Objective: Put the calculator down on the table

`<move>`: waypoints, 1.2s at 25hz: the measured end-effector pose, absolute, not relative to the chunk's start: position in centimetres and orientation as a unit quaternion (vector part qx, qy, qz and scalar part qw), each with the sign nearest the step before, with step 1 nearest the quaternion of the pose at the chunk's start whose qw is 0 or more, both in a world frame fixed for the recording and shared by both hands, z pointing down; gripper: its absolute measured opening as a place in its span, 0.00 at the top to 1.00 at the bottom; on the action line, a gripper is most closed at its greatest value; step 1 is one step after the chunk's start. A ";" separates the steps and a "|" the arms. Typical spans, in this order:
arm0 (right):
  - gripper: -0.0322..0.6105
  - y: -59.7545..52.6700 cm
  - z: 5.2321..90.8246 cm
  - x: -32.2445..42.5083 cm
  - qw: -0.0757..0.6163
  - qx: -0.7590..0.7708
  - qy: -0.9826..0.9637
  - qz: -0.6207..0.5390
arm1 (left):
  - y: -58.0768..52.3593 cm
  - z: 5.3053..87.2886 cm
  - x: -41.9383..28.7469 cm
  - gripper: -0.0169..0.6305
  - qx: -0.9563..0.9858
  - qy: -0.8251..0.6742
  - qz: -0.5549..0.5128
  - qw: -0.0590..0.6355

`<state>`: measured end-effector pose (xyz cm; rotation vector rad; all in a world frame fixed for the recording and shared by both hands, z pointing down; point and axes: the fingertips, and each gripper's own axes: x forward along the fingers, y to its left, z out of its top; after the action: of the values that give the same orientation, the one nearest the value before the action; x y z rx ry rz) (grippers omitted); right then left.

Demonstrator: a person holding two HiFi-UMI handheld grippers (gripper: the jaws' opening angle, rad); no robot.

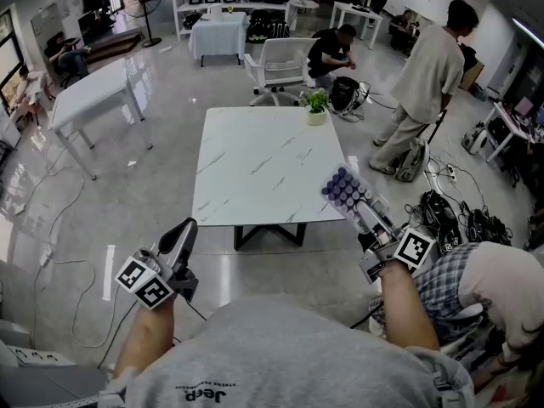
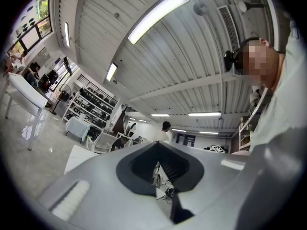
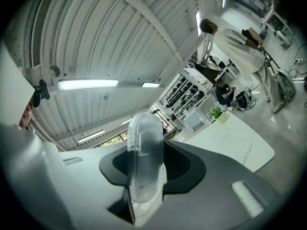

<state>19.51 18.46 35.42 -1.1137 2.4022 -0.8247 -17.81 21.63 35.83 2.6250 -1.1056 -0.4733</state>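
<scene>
Calculator: the calculator is up in the air in the middle right of the head view, short of the bench's near right corner and not yet over the top. Its button face is turned up toward the head camera.
Right gripper: the right gripper holds the calculator by its lower end. In the right gripper view the fingers press on both flat sides of the clear-edged body, which stands up edge-on between them. Gripping the end probably leaves most of the body free to meet the bench first.
Left gripper: the left gripper hangs in the lower left of the head view, well apart from the calculator. Its fingers are drawn to a narrow slit with nothing between them, so it seems to be simply kept out of the way.
Bench: the white marbled bench fills the centre of the head view. Its top is bare except for a small potted plant at the far right corner, so there is plenty of room to set the calculator down.
Stage: judged as carrying toward the bench, with the setting down still to do.
Next move: the right arm likely has to reach forward over the near edge, lower the calculator flat, then ease the fingers apart.
Risk: people and cables stand on the floor to the right.
</scene>
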 end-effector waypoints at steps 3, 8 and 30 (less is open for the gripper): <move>0.75 18.3 35.2 21.8 0.186 -0.396 0.850 -0.294 | 21.1 35.3 -14.9 0.88 0.904 -0.376 -0.161 0.127; 0.75 18.8 35.1 25.0 0.190 -0.395 0.851 -0.289 | 20.2 34.8 -10.3 0.88 0.909 -0.363 -0.159 0.126; 0.75 11.7 37.0 26.3 0.192 -0.437 0.830 -0.288 | 8.0 37.3 -6.3 0.88 0.927 -0.295 -0.176 0.149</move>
<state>26.27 11.75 37.00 -1.2264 2.3313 -0.8080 -6.34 8.02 37.33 2.6657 -0.8480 -0.5057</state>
